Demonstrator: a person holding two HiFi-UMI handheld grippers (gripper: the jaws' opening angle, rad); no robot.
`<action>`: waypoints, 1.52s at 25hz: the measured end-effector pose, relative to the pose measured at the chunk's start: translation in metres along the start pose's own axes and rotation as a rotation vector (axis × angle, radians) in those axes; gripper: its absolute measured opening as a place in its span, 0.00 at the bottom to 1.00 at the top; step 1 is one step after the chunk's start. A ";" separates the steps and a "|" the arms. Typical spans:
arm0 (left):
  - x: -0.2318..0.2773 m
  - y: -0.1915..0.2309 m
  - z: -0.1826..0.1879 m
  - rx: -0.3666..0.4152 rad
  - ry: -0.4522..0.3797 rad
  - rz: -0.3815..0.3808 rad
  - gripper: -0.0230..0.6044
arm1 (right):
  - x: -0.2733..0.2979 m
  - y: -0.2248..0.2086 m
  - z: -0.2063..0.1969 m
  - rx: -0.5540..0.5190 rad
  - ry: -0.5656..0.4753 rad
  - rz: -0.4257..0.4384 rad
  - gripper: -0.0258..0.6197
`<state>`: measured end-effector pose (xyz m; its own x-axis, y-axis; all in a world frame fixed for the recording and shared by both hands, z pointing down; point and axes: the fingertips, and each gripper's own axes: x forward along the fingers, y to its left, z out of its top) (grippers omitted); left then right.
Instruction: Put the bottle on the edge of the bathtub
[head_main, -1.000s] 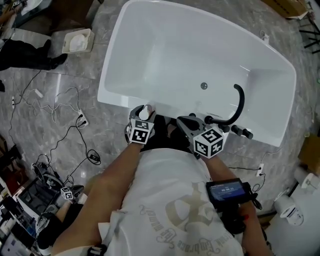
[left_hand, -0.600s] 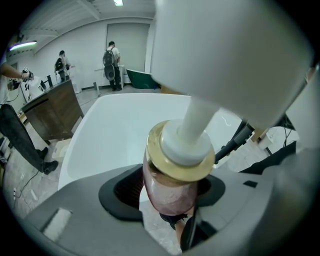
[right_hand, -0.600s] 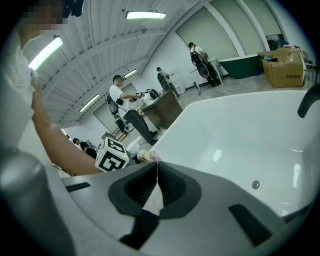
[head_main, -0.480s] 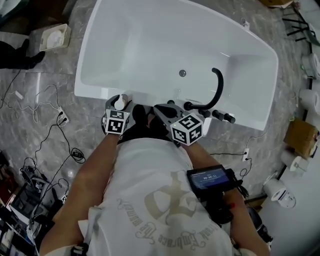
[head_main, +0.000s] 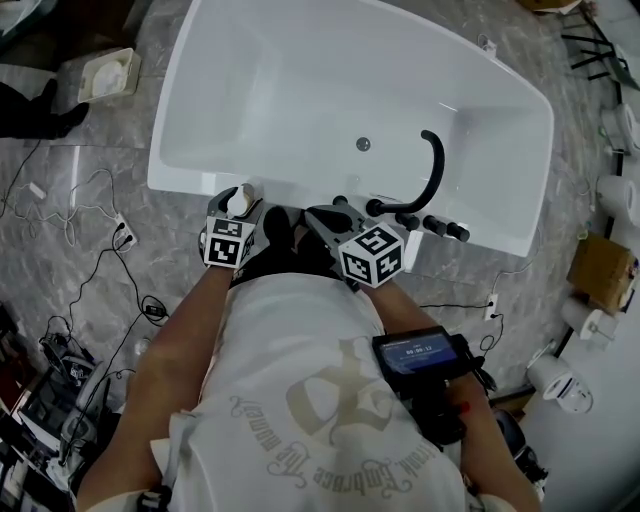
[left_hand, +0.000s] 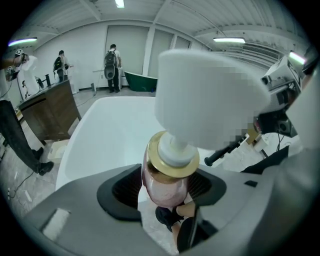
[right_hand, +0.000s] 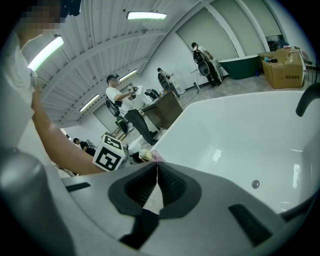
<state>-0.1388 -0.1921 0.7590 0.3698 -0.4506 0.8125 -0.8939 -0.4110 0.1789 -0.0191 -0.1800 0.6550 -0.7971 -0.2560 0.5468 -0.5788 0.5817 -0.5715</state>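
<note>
A pink bottle (left_hand: 167, 186) with a gold collar and a white pump head (head_main: 238, 200) stands upright between the pads of my left gripper (left_hand: 165, 194). The pads lie against both sides of the bottle while the jaws are opening. In the head view my left gripper (head_main: 233, 214) holds it at the near rim of the white bathtub (head_main: 185, 185), towards the rim's left end. My right gripper (head_main: 318, 216) hovers just right of it by the same rim, shut with nothing between its pads (right_hand: 158, 175).
A black curved tap (head_main: 432, 165) and black handles (head_main: 440, 226) sit on the near rim to the right. Cables (head_main: 100, 250) trail over the marble floor at the left. A cardboard box (head_main: 600, 275) and white rolls lie at the right. People stand in the background (left_hand: 112, 65).
The head view has swung, so the tub sits further left in the picture. Both grippers stay at the near rim, the bottle still between the left jaws.
</note>
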 end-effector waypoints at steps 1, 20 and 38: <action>-0.001 -0.002 0.000 0.002 -0.001 -0.005 0.45 | -0.001 0.000 0.000 0.000 -0.001 0.001 0.05; -0.030 0.006 -0.017 -0.070 -0.037 -0.043 0.59 | 0.003 0.021 -0.012 -0.030 -0.006 0.012 0.05; -0.116 0.011 -0.017 -0.230 -0.268 -0.101 0.23 | 0.016 0.056 -0.006 -0.088 -0.062 0.019 0.05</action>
<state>-0.1957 -0.1305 0.6758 0.4852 -0.6209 0.6157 -0.8718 -0.2891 0.3954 -0.0631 -0.1469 0.6355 -0.8185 -0.2904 0.4957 -0.5485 0.6515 -0.5241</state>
